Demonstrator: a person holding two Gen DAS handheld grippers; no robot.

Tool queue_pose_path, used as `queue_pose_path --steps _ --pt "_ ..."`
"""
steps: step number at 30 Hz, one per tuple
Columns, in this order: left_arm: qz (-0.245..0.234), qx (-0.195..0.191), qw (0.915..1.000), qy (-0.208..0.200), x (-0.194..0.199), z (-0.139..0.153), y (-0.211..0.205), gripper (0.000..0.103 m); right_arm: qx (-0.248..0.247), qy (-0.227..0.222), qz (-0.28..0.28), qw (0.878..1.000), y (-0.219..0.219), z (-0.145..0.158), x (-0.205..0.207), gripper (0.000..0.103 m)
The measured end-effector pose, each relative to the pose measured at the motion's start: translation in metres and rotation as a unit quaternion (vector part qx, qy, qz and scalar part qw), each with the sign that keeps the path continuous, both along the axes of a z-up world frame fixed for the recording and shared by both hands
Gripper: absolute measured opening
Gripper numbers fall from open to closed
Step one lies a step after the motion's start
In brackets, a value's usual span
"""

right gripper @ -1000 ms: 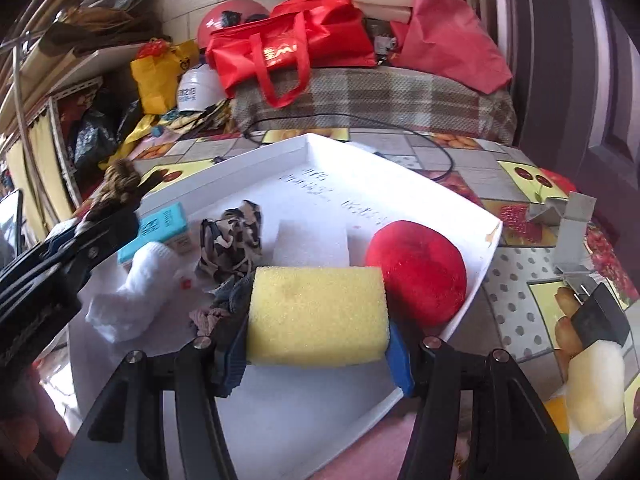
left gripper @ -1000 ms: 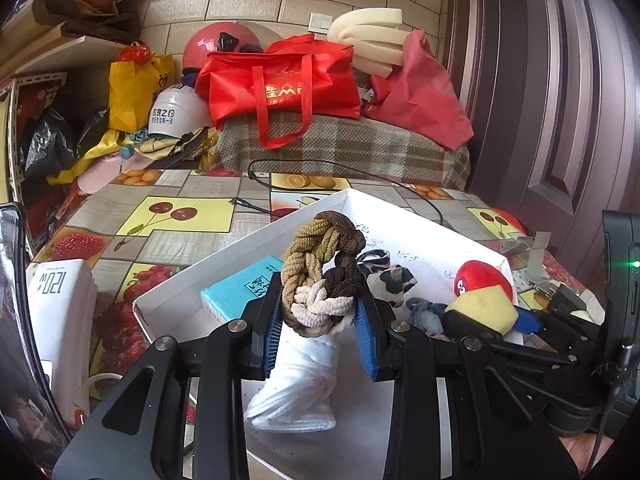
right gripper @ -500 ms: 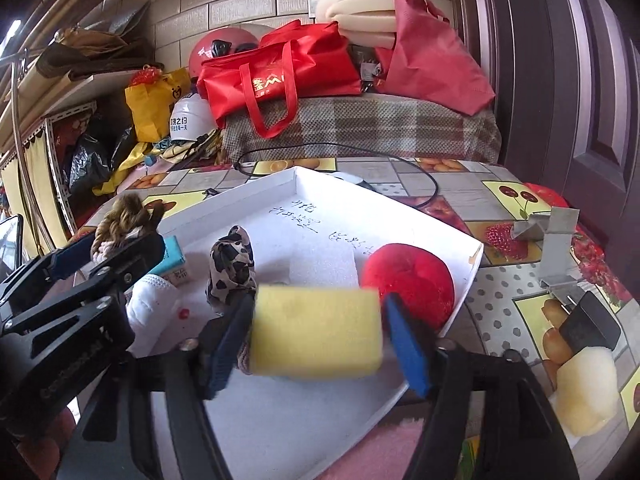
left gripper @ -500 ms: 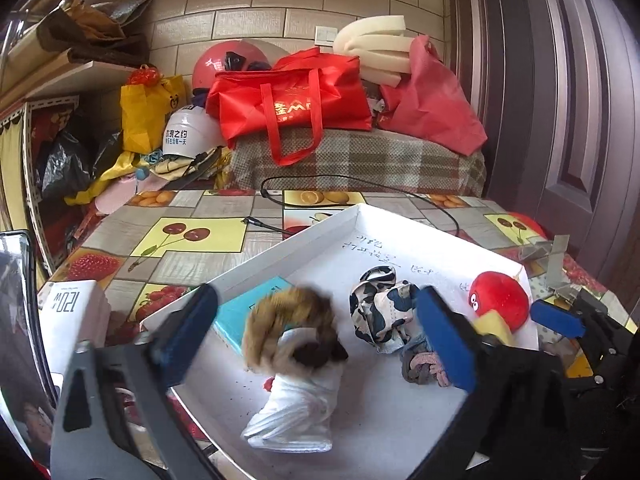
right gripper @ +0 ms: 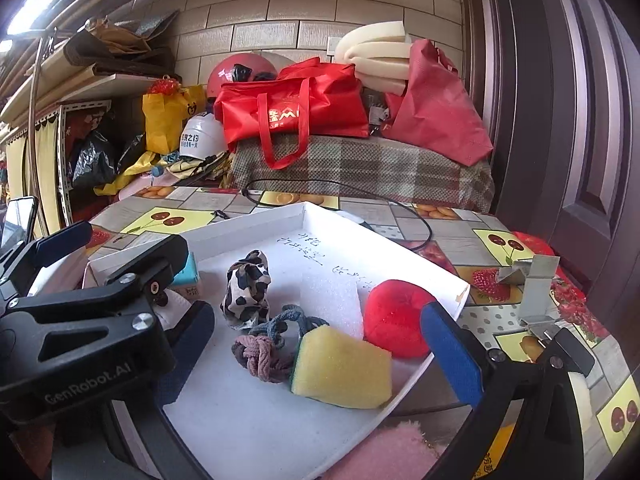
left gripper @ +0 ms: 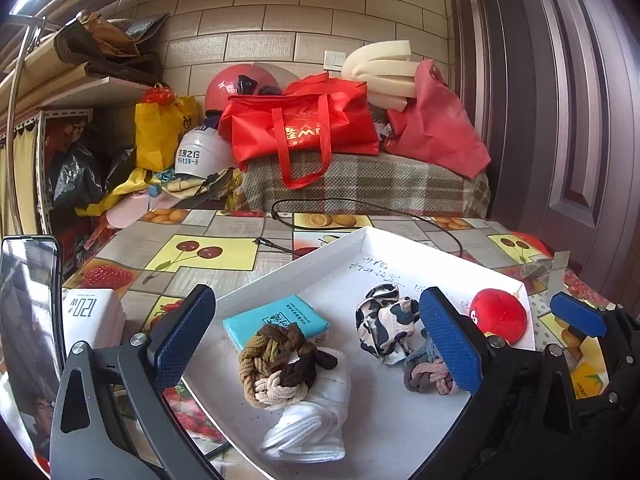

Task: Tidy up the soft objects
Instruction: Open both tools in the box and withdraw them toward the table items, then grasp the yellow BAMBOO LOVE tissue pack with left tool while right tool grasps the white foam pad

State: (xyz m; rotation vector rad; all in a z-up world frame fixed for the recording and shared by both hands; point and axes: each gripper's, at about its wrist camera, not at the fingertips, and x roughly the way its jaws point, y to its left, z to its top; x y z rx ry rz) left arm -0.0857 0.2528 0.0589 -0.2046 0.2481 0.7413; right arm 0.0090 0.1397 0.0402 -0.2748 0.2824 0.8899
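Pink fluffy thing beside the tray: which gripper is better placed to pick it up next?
Probably right. The pink fluffy thing lies outside the tray, just below the open right gripper. The left gripper, also open, hovers over the tray's left part.

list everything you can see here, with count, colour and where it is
tray: 1, white, on the fruit-print table
braided rope toy: 1, brown and cream, in tray, lying on the white cloth
white cloth: 1, white, tray's near edge
tissue pack: 1, teal, tray's left side
patterned cloth: 1, black and white, tray centre
knotted rope: 1, grey and mauve, beside the sponge
sponge: 1, yellow, tray's near right
plush ball: 1, red, tray's right edge
tote bag: 1, red, behind the table
left gripper: 1, black with blue pads, open over the tray
right gripper: 1, black with blue pads, open around the sponge
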Motion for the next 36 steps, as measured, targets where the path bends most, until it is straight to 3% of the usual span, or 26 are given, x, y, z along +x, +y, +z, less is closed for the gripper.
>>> queue_pose_path --steps 8,17,19,23,28,31,36 --pt "-0.016 -0.026 0.9992 -0.024 -0.019 -0.002 -0.003 0.103 0.037 -0.038 -0.026 0.998 -0.023 0.005 -0.018 0.103" --pt "-0.064 0.026 0.9976 0.002 -0.018 -0.001 -0.049 0.103 0.073 -0.006 -0.01 0.997 -0.093 0.007 -0.008 0.103" --pt "-0.094 0.018 0.9954 0.005 -0.016 -0.001 -0.055 0.103 0.075 -0.007 -0.018 0.997 -0.114 0.008 0.0 0.103" --pt "-0.174 -0.008 0.9847 0.011 -0.007 -0.002 -0.076 0.103 0.064 -0.015 -0.068 0.996 -0.153 0.008 0.028 0.103" --pt "-0.257 0.003 0.965 0.052 0.015 -0.003 -0.122 0.103 0.053 0.068 -0.105 0.991 -0.191 0.002 0.078 0.103" --pt "-0.282 0.01 0.9567 0.071 0.024 -0.005 -0.144 0.103 0.033 0.095 -0.089 0.991 -0.187 -0.003 0.087 0.103" --pt "-0.31 0.01 0.9447 0.107 0.04 -0.011 -0.159 0.103 -0.024 0.087 -0.08 0.993 -0.16 -0.01 0.089 0.103"
